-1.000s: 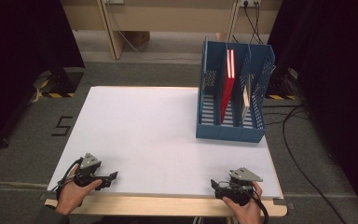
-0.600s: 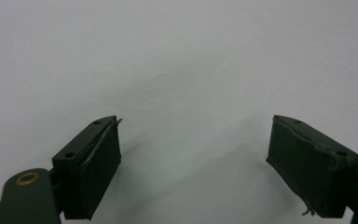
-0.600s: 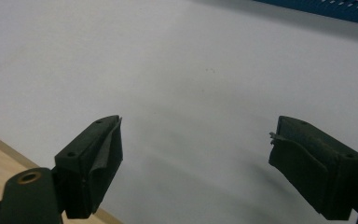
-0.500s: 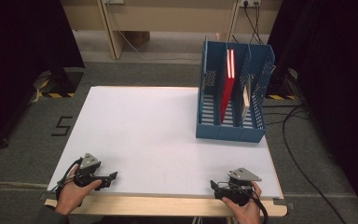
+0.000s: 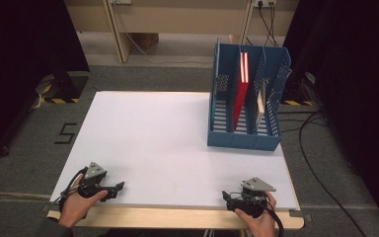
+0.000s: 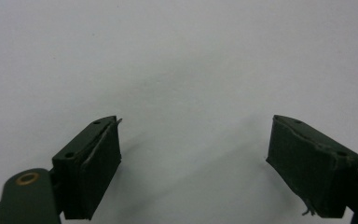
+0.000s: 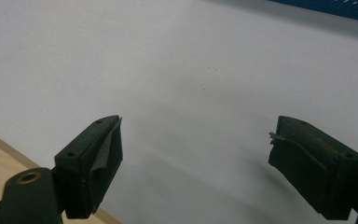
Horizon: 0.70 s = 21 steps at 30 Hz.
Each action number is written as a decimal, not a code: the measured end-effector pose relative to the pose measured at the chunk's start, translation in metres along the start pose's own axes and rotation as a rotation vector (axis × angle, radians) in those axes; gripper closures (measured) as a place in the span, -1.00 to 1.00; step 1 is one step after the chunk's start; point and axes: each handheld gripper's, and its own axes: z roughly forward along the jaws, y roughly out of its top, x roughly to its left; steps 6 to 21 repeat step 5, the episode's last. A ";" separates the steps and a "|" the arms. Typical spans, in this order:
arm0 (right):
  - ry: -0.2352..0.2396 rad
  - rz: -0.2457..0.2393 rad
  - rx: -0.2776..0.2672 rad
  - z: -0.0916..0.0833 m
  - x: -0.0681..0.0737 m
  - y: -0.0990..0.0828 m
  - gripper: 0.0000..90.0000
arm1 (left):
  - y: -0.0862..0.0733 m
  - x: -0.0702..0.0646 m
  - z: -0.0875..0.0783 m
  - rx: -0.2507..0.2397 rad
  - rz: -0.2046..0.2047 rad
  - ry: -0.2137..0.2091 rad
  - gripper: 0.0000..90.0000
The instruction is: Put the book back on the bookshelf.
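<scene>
Grippers are held low at the near edge of the table point(image 5: 177, 143), one toward each near corner, each gripped by a hand. At the near left corner the left gripper point(image 5: 120, 186) is rested on the white tabletop with its tips turned toward the middle of the near edge; in the left gripper view its jaws are seen set wide apart, with bare white surface between them and nothing held. At the near right corner the right gripper point(image 5: 225, 196) is held just inside the wooden front strip point(image 5: 177, 217), its tips turned toward the left; in the right gripper view its jaws are likewise spread wide and empty, with the wooden strip visible at the lower left. Farther off, well apart from both grippers, a blue file rack point(image 5: 246, 98) is stood at the far right corner of the table, its compartments running away from the near edge. A red folder point(image 5: 240, 89) is stood upright in the middle compartment, and a pale item point(image 5: 260, 104), too small to be identified, is leaned in the right compartment
</scene>
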 end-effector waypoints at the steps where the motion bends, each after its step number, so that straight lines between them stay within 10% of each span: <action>1: 0.002 0.001 0.001 0.000 0.000 0.000 -0.63 | 0.000 0.000 0.000 0.000 0.000 0.000 -0.64; 21: 0.002 0.000 -0.001 0.000 0.000 0.000 -0.63 | 0.000 0.000 0.000 0.002 0.001 0.001 -0.64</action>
